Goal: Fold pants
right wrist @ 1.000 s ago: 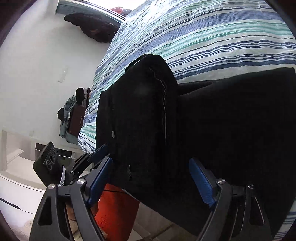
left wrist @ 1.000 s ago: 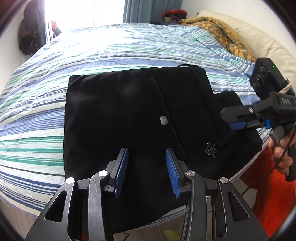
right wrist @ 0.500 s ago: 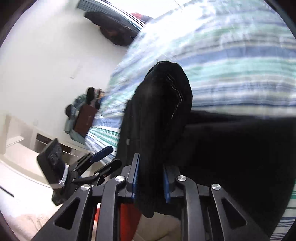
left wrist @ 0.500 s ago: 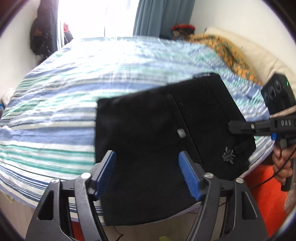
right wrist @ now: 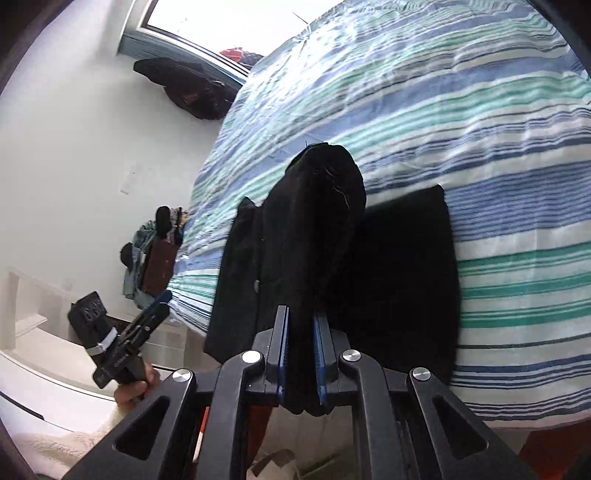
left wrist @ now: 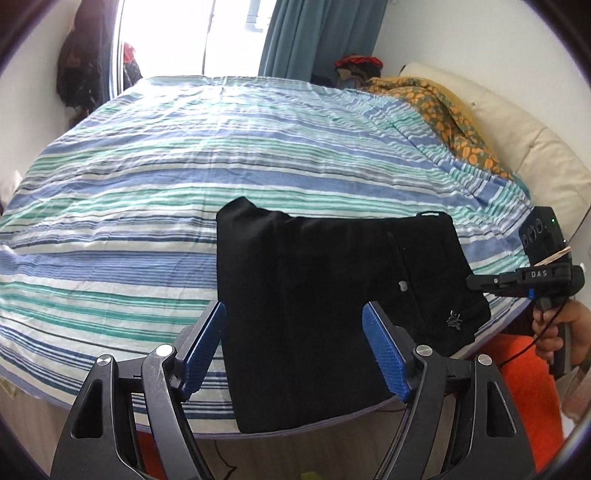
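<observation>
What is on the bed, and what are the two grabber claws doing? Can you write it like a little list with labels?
place: bed with a striped sheet
clothing: black pants, folded, lying at the near edge of the bed
left gripper: open, held above the pants, nothing pinched
right gripper: shut on a bunched fold of the pants
lifted part: the fold in the right gripper stands up off the bed
other things: orange patterned blanket and teal curtain at the far side

Black tool (left wrist: 293,343), blue ribbed pads (left wrist: 384,352)
</observation>
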Available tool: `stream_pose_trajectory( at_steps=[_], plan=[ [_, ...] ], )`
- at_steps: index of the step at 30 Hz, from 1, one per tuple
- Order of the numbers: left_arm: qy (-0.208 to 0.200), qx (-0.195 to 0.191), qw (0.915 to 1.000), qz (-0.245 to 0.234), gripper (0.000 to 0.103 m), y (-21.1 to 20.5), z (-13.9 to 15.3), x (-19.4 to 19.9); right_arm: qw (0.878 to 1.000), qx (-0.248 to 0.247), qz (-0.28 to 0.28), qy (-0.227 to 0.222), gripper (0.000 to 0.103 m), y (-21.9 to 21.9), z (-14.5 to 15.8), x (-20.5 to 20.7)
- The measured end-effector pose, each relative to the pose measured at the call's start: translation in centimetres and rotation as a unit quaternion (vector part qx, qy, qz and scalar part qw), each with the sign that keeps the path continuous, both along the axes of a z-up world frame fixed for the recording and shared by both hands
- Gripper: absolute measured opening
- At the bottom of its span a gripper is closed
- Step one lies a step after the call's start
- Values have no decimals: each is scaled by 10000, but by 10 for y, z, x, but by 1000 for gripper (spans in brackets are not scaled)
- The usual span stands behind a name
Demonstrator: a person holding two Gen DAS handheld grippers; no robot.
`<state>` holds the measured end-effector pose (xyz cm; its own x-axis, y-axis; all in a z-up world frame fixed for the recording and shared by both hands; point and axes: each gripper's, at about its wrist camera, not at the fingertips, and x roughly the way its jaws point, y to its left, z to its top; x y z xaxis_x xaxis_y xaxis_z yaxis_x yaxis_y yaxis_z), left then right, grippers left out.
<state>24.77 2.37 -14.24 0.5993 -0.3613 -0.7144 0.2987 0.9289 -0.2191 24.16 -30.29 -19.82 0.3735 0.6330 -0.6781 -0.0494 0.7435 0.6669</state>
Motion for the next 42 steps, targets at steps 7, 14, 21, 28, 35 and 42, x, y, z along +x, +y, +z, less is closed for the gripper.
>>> stream_pose_trajectory(
  at_steps=[7, 14, 21, 28, 35, 42],
  plan=[
    [114, 126, 9999, -26, 78, -5, -9, -4, 9993, 223, -165, -237, 10, -9, 11, 2],
    [108, 97, 9997, -183, 78, -15, -7, -2, 9985, 294, -363, -294, 8, -38, 20, -11],
    [109, 287, 9985, -449, 78, -28, -13, -8, 9974, 194, -692, 113, 7, -51, -16, -11],
    [42, 379, 9990, -234, 83, -19, -9, -5, 9948, -837, -553, -192, 15, -47, 11, -9],
    [74, 618, 9974, -353, 85, -41, -21, 1, 9637, -2132, 208, -1597, 15, 17, 83, 26],
    [400, 1429, 9849, -895, 84, -73, -61, -13, 9578, -2766, 134, -771, 16, 24, -9, 69]
  ],
)
